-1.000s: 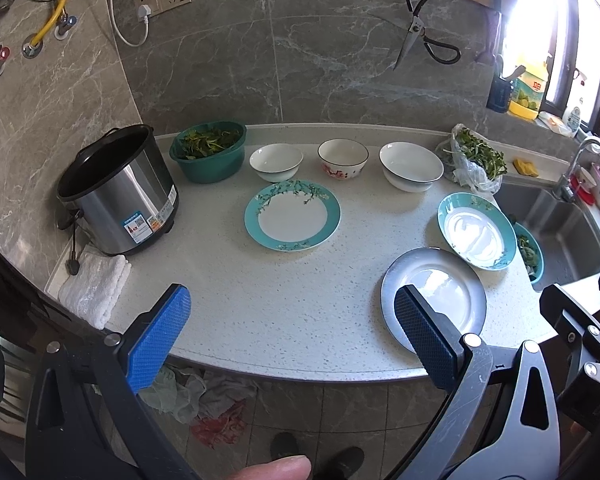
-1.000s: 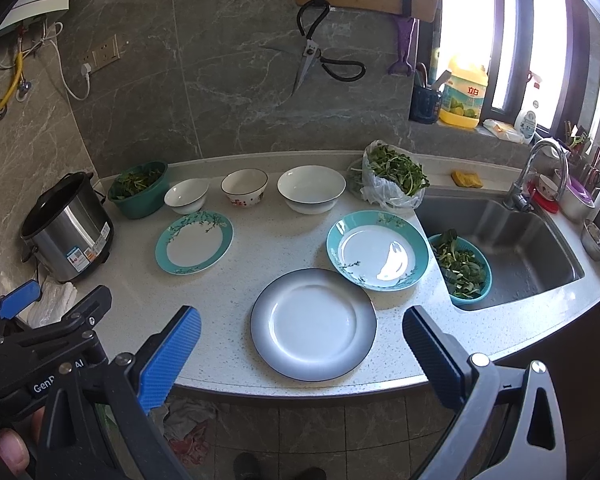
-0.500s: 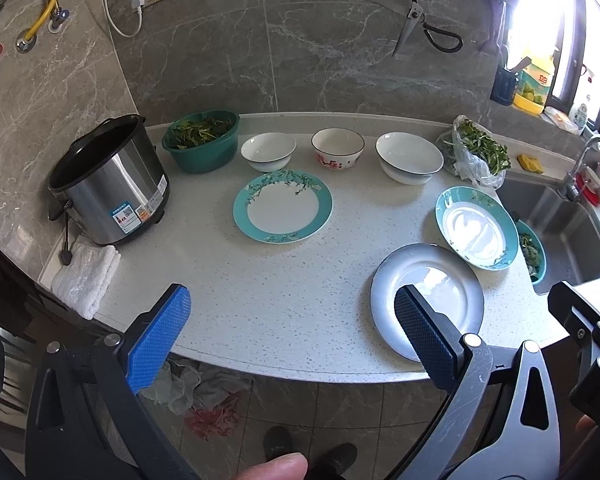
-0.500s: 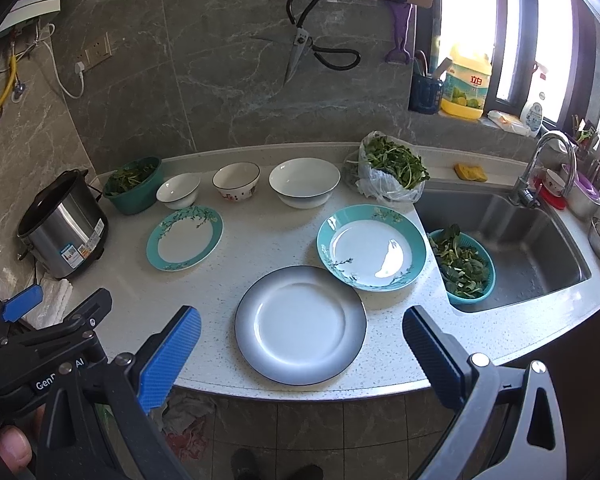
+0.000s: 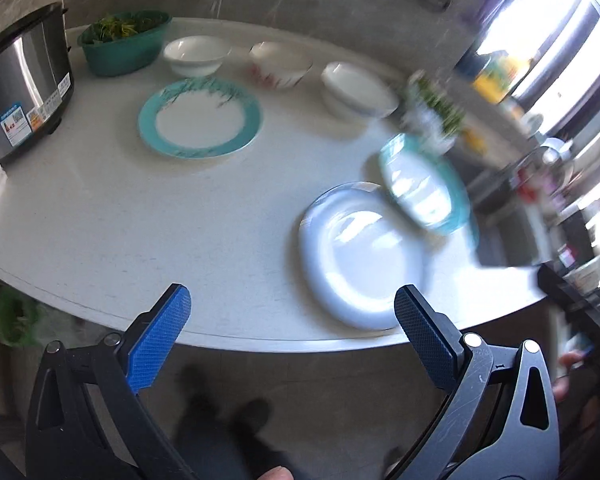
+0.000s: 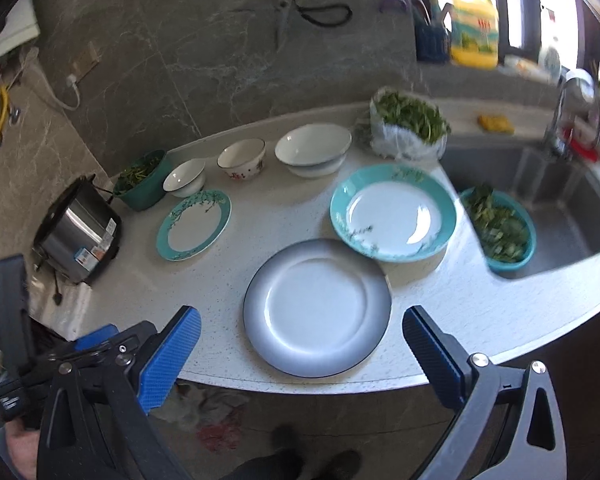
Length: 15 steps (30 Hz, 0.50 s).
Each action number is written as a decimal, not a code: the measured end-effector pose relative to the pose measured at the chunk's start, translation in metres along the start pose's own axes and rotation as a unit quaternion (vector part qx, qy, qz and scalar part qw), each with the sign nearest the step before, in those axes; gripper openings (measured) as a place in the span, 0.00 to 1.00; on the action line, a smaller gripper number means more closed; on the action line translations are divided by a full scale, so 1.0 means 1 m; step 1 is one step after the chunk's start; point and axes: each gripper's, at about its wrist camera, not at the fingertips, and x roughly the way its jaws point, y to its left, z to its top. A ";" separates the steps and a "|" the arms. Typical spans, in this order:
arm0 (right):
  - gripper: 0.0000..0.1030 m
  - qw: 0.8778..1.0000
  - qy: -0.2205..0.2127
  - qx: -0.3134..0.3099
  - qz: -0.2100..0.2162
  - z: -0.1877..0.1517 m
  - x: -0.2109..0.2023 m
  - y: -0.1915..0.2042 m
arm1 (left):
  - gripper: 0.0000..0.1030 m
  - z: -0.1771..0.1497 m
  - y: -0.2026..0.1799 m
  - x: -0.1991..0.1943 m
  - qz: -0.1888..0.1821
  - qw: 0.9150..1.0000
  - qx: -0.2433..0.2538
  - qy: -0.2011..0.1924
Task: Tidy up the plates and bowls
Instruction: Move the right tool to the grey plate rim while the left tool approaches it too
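Note:
A grey-rimmed plate (image 6: 317,307) (image 5: 360,254) lies at the counter's front edge. A teal-rimmed plate (image 6: 392,211) (image 5: 424,184) sits behind it to the right, another teal-rimmed plate (image 6: 194,224) (image 5: 200,118) further left. Three bowls line the back: a small white bowl (image 6: 184,176) (image 5: 196,54), a red-patterned bowl (image 6: 242,158) (image 5: 280,64) and a wide white bowl (image 6: 314,150) (image 5: 358,90). My right gripper (image 6: 300,350) stands open just in front of the grey-rimmed plate. My left gripper (image 5: 292,322) is open before the counter edge, left of that plate. Neither holds anything.
A steel rice cooker (image 6: 78,232) (image 5: 18,92) stands at the left end, a green basin of greens (image 6: 142,182) (image 5: 122,42) beside it. A bag of greens (image 6: 410,128) and the sink (image 6: 560,200) with a teal basin (image 6: 498,230) lie right. Shoes (image 6: 316,460) show below.
Both grippers moved closer to the counter and lower. The left view swung quickly and is now blurred on its right side. Nothing on the counter has shifted.

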 end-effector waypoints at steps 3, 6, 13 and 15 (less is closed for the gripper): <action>1.00 0.998 0.023 0.052 0.040 -0.011 0.030 -0.030 | 1.00 0.004 0.000 0.030 0.009 0.996 0.092 0.002; 0.99 0.989 0.038 0.117 0.080 -0.024 0.057 -0.060 | 1.00 0.020 0.018 0.068 -0.032 0.995 0.078 0.056; 0.79 0.963 0.060 0.227 0.135 -0.046 0.110 -0.101 | 0.95 0.067 0.049 0.156 -0.118 0.982 0.078 0.123; 0.78 0.956 0.045 0.247 0.151 -0.050 0.118 -0.112 | 0.94 0.074 0.045 0.180 -0.125 0.977 0.102 0.139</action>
